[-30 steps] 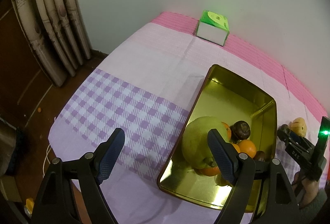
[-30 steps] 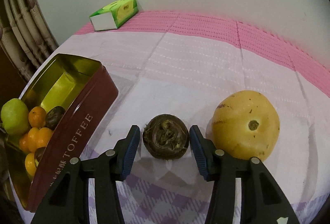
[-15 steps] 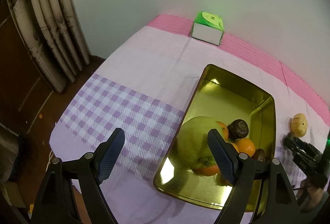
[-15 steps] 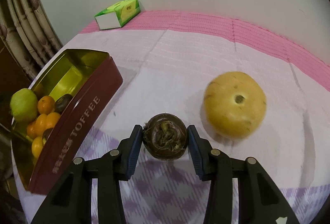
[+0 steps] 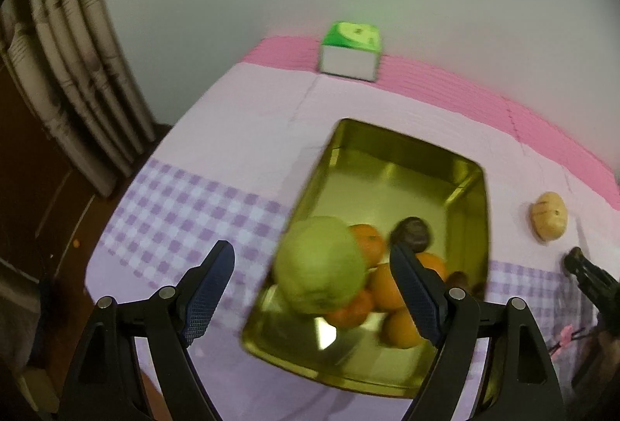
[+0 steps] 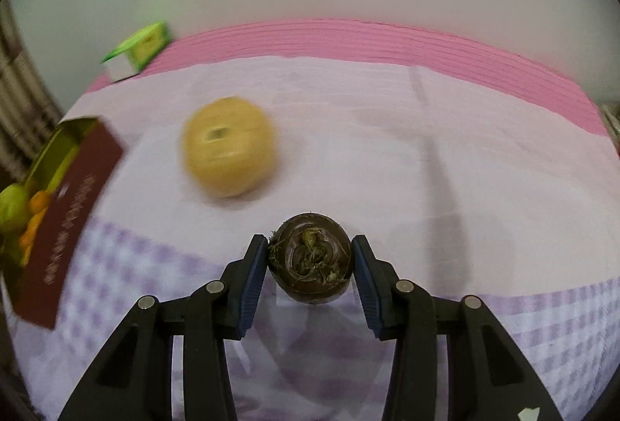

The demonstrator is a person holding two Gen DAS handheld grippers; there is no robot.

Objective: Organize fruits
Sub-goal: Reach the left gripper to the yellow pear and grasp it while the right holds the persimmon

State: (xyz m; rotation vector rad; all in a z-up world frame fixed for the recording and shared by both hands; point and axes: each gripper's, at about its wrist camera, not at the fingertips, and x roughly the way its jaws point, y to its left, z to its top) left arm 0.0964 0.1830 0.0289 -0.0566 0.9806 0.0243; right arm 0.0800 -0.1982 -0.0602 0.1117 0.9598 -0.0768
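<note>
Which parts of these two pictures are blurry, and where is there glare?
Right wrist view: round yellow fruit and dark red tin are motion-smeared, while the dark brown fruit in the right gripper stays sharp. Left wrist view: large green fruit soft; glare on the tin's gold floor.

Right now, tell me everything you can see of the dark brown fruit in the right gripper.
The dark brown fruit is round and smooth-skinned, with a dull shine and a rough end of dried greenish-brown fibres turned toward the camera. It sits between the right gripper's blue-padded fingers, both pads pressed to its sides. It is seen above the purple checked part of the tablecloth; whether it is clear of the cloth I cannot tell. The yellow fruit and the tin lie apart from it.
</note>
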